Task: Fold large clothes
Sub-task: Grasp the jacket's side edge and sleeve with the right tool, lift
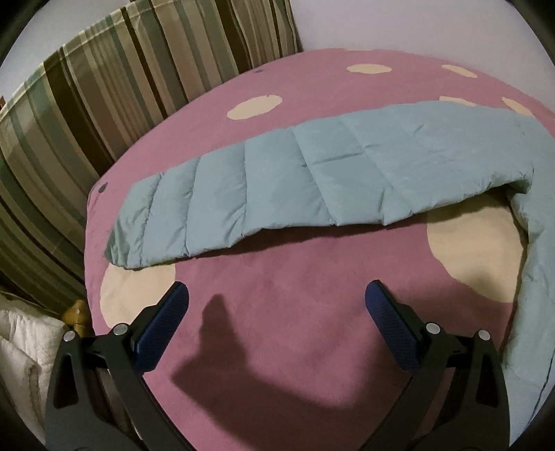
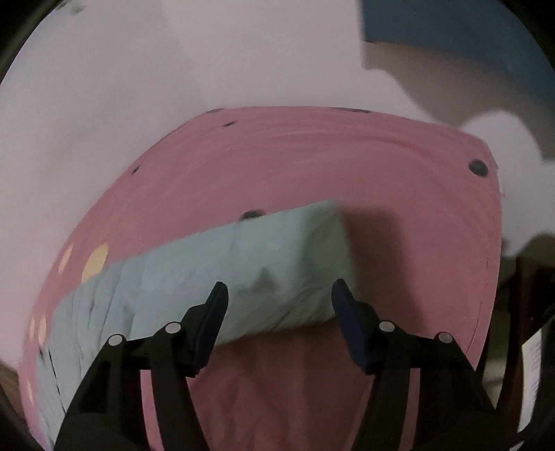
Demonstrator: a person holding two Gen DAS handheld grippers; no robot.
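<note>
A light blue quilted garment [image 1: 312, 173] lies folded in a long band across a pink bed cover [image 1: 295, 312] with cream dots, and one part of it trails down the right side. My left gripper [image 1: 276, 287] hangs open over bare cover just in front of the garment's near edge, holding nothing. In the right wrist view, which is blurred, the garment's end [image 2: 270, 249] sits on the pink cover [image 2: 312, 166]. My right gripper [image 2: 279, 289] has its jaws apart on either side of that end's near edge. Its pads do not visibly press on the cloth.
A striped curtain [image 1: 104, 86] hangs beyond the bed's left edge. White quilted bedding [image 1: 20, 340] is piled at the lower left. A pale wall [image 2: 104, 86] stands behind the bed, a blue shape [image 2: 468, 27] sits at top right, and dark furniture [image 2: 527, 295] stands by the right edge.
</note>
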